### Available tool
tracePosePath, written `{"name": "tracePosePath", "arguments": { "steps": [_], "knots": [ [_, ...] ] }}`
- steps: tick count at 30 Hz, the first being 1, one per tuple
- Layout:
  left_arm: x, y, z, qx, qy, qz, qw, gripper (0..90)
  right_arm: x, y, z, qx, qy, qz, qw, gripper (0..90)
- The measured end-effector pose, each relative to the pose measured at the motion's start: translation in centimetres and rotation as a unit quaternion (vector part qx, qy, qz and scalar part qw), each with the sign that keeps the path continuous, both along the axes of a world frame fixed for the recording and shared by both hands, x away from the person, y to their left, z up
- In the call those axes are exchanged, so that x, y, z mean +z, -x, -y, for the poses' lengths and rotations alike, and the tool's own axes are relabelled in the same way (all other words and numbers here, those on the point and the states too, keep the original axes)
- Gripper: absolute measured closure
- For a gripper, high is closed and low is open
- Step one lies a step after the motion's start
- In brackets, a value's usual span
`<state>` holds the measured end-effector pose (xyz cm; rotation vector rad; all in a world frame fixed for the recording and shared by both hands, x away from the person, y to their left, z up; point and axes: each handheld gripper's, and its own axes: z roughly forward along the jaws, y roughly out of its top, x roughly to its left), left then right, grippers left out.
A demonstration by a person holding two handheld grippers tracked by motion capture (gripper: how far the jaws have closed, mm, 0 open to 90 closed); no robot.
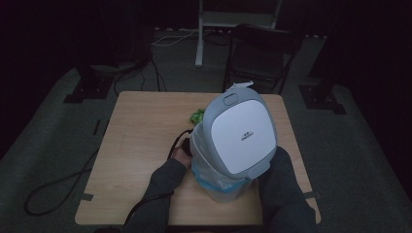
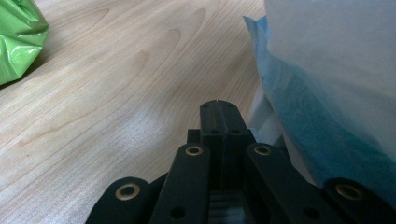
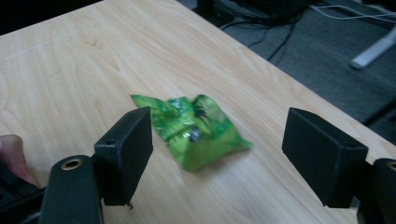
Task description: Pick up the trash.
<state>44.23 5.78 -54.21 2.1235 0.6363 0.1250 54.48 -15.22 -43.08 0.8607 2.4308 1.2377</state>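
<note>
A crumpled green wrapper [image 3: 192, 128] lies on the wooden table [image 1: 141, 126], toward its far side, just beyond a small bin [image 1: 221, 187]. In the right gripper view it sits ahead of the right gripper [image 3: 219, 154], whose jaws are spread wide apart, one on each side of it and not touching it. A fingertip shows at that view's lower left edge.

The bin stands near the table's front edge, lined with a pale blue bag [image 2: 303, 121]. Its grey and white lid [image 1: 241, 131] is raised and tilted toward the camera.

The left gripper [image 2: 218, 109] is low over the table, just beside the bag, its jaws pressed together with nothing between them. The person's left hand [image 1: 183, 156] holds it left of the bin. A dark chair [image 1: 260, 56] stands behind the table.
</note>
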Motion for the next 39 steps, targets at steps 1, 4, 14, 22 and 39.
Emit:
{"name": "tracePosePath", "arguments": {
  "steps": [1, 4, 14, 22, 39],
  "knots": [
    [0.0, 0.0, 0.0, 0.0, -0.001, 0.0, 1.0, 90.0, -0.2, -0.2, -0.3, 0.003, -0.001, -0.004, 1.0, 23.1],
    [0.0, 0.0, 0.0, 0.0, 0.0, 0.0, 1.0, 90.0, -1.0, -0.6, -0.9, 0.009, 0.001, -0.016, 0.9998, 23.2],
    [0.0, 0.0, 0.0, 0.0, -0.001, 0.0, 1.0, 90.0, -3.4, -1.1, -2.5, 0.022, 0.024, -0.036, 0.9988, 23.1],
    [0.0, 0.0, 0.0, 0.0, 0.0, 0.0, 1.0, 90.0, -4.9, -1.4, -3.2, 0.028, 0.052, -0.049, 0.9971, 25.2],
    [0.0, 0.0, 0.0, 0.0, 0.0, 0.0, 1.0, 90.0, -6.3, -2.3, -2.5, 0.005, 0.07, -0.072, 0.9949, 64.0]
  ]
}}
